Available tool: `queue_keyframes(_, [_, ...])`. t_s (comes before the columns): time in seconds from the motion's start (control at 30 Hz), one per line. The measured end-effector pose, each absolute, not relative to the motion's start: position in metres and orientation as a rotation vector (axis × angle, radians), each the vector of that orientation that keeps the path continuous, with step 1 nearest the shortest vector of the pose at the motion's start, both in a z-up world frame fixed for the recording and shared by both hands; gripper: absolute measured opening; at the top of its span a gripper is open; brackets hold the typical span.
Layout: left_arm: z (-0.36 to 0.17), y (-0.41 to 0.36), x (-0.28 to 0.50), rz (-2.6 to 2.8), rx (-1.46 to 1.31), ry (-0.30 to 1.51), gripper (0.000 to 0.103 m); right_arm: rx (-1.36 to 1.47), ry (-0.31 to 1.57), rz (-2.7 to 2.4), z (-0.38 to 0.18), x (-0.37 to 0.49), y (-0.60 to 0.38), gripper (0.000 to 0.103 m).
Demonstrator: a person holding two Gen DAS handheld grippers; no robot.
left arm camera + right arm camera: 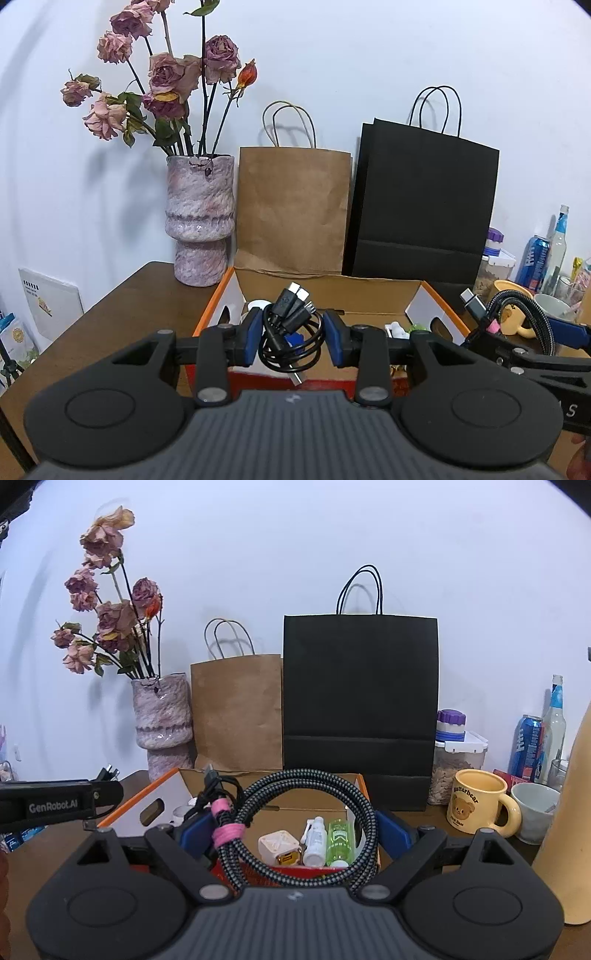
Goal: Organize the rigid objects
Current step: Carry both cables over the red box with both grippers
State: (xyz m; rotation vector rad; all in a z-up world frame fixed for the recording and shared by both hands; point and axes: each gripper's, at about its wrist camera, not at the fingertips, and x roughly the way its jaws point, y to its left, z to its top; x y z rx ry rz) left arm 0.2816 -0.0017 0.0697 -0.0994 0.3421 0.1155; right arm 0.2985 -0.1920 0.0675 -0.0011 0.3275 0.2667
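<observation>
Left gripper pinched a coiled black cable bundle between its blue fingers, plugs sticking up at 12 o'clock, bundle hanging just above the near edge of the open cardboard box. Right gripper held a braided grey-black cable, coiled and tied with a pink band, fingers wide apart but pressed on the coil's sides. In the right wrist view both cables sat over the box, which already held a small cream charger, a white bottle and a green bottle at the 6 o'clock end. Judged step: drop cables into the box. To do it well, lower each coil well inside the walls before letting go, aim the braided one at the bare floor toward 12 o'clock so it missed the bottles, and release one hand at a time since the grippers were near each other. Loose plug ends could snag on the box rim. Vase and yellow mug on the table stood apart from the drop zone
</observation>
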Motion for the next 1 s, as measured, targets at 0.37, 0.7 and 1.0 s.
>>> queue_keyframes(0.37, [0.067,0.007,0.323,0.143,-0.099,0.347,0.036,0.016,0.339,0.264,0.066,0.342,-0.184,0.091])
queue_keyframes(0.7, [0.058,0.017,0.365,0.176,-0.094,0.375,0.036,0.007,0.351,0.273,0.060,0.381,-0.169,0.091])
queue_keyframes(1.0, [0.049,0.024,0.394,0.210,-0.072,0.396,0.036,-0.004,0.377,0.273,0.050,0.411,-0.159,0.091])
